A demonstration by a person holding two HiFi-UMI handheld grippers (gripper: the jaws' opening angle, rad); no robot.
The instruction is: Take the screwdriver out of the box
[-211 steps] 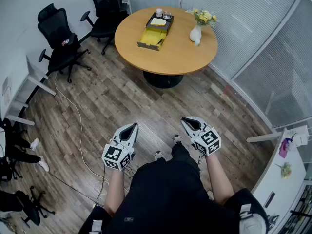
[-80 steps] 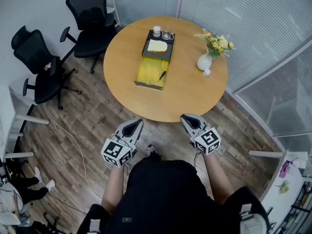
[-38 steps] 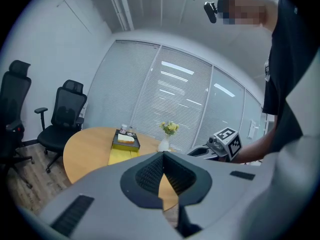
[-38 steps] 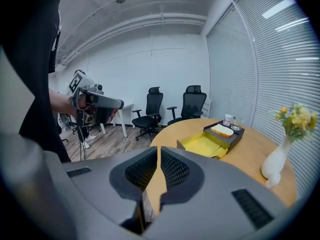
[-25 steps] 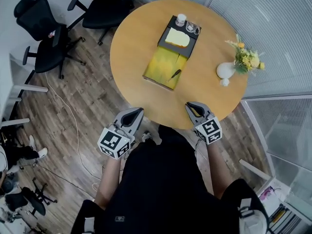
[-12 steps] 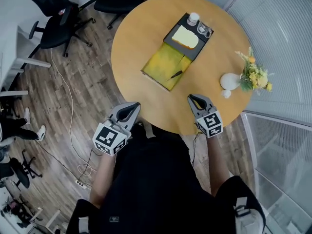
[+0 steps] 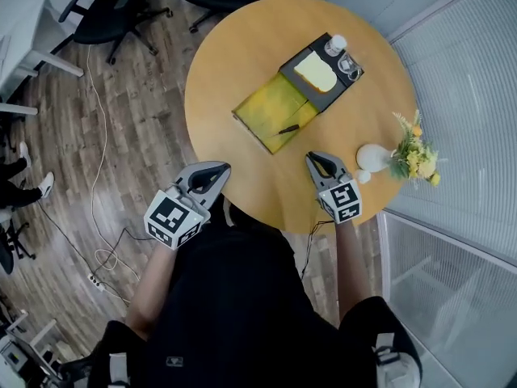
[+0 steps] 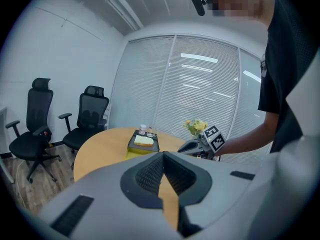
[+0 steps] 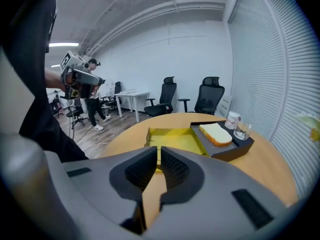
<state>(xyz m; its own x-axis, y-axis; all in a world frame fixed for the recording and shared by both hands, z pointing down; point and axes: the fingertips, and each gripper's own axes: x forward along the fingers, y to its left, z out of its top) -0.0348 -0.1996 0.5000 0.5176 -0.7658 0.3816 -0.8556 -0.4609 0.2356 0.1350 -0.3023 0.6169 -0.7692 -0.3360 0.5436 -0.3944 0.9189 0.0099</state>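
Note:
A flat open box with a yellow inside [image 7: 275, 110] lies on the round wooden table [image 7: 226, 63]. A small dark-handled screwdriver [image 7: 289, 128] lies in it, near the corner closest to me. My right gripper [image 7: 313, 161] hovers shut over the table a short way from that corner, with nothing held. My left gripper [image 7: 220, 169] is shut and empty at the table's near edge, further left. The right gripper view shows the yellow box [image 9: 172, 136] just beyond the right gripper [image 9: 158, 149]; the screwdriver is hidden there. The left gripper [image 8: 163, 154] points across the table.
A black tray [image 7: 343, 83] holding a pale yellow block [image 7: 317, 73], a white bottle [image 7: 337, 44] and a glass [image 7: 350, 61] adjoins the box. A white vase with flowers [image 7: 373, 158] stands right of my right gripper. Office chairs [image 7: 113, 14] and a floor cable [image 7: 90, 128] lie left.
I have walked up to the table; it has come nearer and turned in view. Both grippers now reach its near edge, the right one close to the box. Jaws unchanged.

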